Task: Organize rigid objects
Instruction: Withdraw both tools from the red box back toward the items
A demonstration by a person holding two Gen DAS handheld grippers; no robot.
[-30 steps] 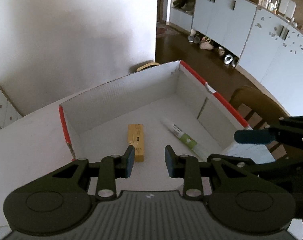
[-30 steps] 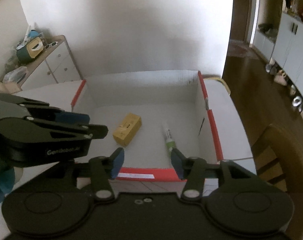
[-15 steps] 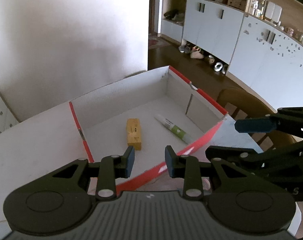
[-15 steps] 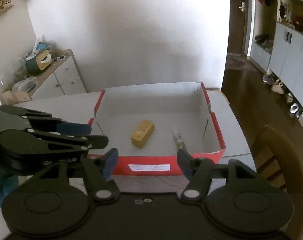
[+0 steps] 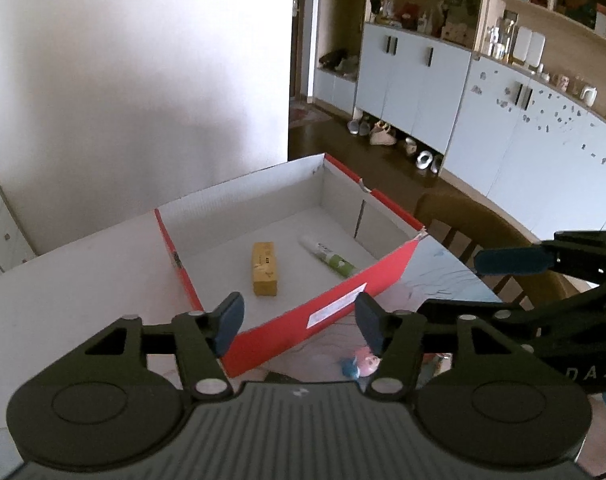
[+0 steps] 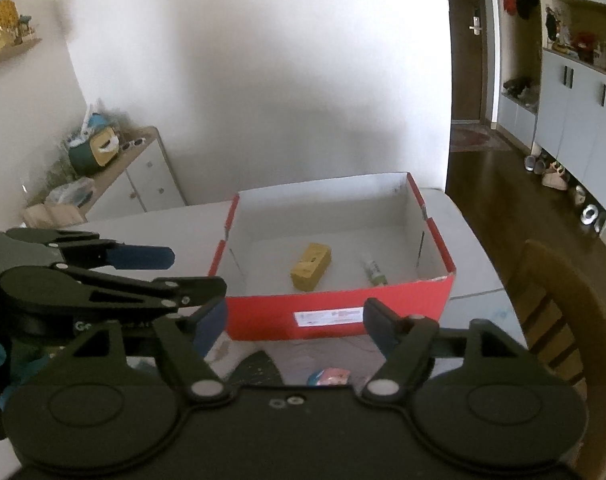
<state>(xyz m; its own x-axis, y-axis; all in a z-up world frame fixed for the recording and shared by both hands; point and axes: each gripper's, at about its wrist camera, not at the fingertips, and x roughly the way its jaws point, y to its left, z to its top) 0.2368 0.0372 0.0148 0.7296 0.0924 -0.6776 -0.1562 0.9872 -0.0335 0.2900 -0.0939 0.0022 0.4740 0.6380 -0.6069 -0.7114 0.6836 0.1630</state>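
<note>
Left gripper: pointing down-forward, jaws opening, nothing between (short of box).
Right gripper: pointing likewise, jaws opening, nothing gripped.
Red box: sitting on table.
Yellow block, tube: lying inside box, apart.

Soft daylight fills the room from the right, leaving a broad grey shadow on the white wall. Both fisheye views bow straight lines and darken at the corners; distant cabinets look slightly soft, without glare.
</note>
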